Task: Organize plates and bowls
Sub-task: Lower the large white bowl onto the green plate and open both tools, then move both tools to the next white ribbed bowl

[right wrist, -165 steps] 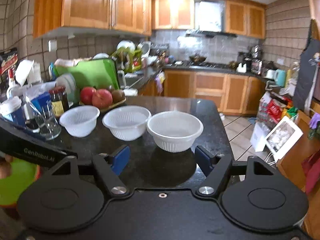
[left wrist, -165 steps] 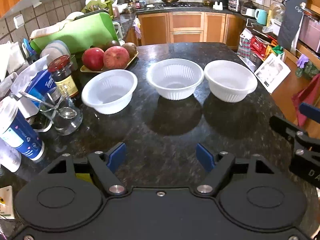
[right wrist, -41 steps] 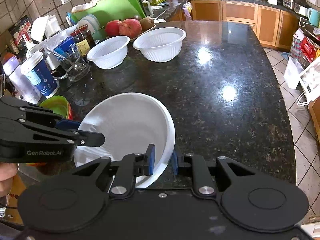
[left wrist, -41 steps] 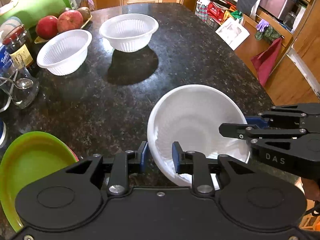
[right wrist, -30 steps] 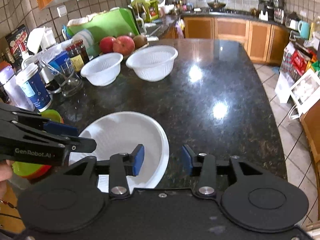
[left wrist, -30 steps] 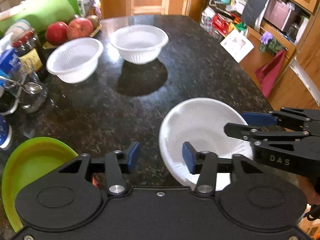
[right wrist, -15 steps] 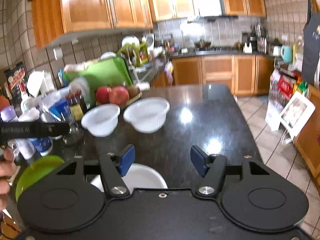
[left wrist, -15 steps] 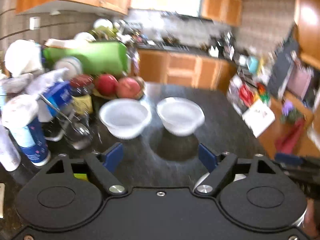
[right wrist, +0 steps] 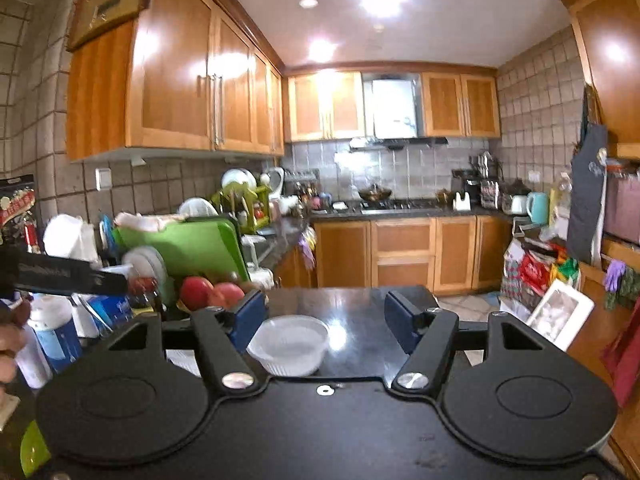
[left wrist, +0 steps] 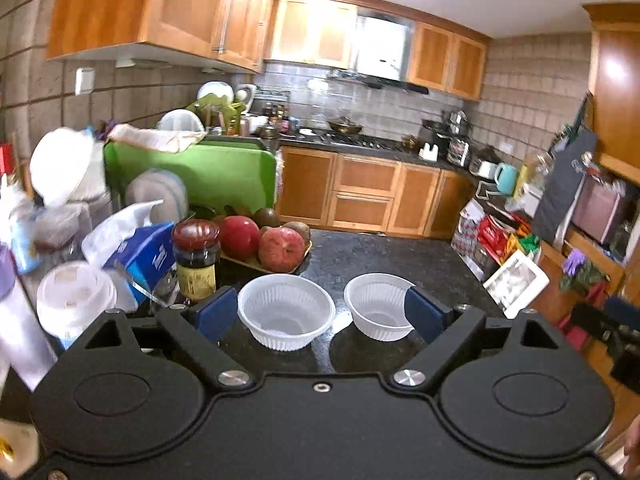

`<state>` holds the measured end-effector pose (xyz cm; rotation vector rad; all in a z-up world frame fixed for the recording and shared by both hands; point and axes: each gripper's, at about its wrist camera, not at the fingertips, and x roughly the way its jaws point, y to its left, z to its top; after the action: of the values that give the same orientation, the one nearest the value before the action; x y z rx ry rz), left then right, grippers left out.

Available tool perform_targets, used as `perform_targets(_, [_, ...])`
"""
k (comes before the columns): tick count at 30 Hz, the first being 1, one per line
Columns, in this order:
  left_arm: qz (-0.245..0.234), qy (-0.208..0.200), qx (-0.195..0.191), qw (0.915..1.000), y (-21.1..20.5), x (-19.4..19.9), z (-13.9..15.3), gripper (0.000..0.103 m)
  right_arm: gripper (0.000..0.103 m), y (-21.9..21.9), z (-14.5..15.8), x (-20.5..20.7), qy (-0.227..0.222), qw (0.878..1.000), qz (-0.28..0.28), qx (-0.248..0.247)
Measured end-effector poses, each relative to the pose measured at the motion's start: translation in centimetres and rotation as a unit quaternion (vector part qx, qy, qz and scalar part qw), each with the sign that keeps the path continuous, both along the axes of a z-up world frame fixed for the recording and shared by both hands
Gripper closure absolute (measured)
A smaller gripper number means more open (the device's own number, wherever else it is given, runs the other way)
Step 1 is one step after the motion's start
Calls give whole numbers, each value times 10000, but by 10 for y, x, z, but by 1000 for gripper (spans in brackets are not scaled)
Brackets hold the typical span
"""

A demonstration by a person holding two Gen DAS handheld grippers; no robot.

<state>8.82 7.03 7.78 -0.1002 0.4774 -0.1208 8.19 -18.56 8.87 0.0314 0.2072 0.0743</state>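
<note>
Two white ribbed bowls stand on the black granite counter [left wrist: 400, 252] in the left wrist view: one [left wrist: 286, 310] on the left, one [left wrist: 378, 306] on the right. My left gripper [left wrist: 320, 314] is open and empty, raised on the near side of them. In the right wrist view one white bowl [right wrist: 290, 344] shows between the fingers of my right gripper [right wrist: 326, 318], which is open and empty and held above the counter. A green plate's edge [right wrist: 34, 454] shows at the bottom left. The third white bowl is hidden below both grippers.
A tray of pomegranates [left wrist: 276, 246], a dark jar [left wrist: 196, 258], a blue tissue box [left wrist: 140, 252], a white-lidded cup [left wrist: 76, 300] and a green cutting board [left wrist: 208, 178] crowd the counter's left side. The floor drops off to the right.
Both grippers let go of the third white bowl at the counter's near edge, opened wide, then rose and tilted up, so that bowl has dropped out of view.
</note>
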Motion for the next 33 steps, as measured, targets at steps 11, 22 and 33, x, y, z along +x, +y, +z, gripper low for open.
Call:
perform_targets(11, [214,388,-374,9983,6,43,15,12,27,-2,37,56,-110,9974,716,-2])
perform_targets(22, [800,517,-234,9952,-20,80,12,12,11,-65,56,164,866,9861,940,1063])
perform_targets(33, [729,1522,-366,9850,-50,130,-17,10,13,-60,14,281,2537,9537,1567,395])
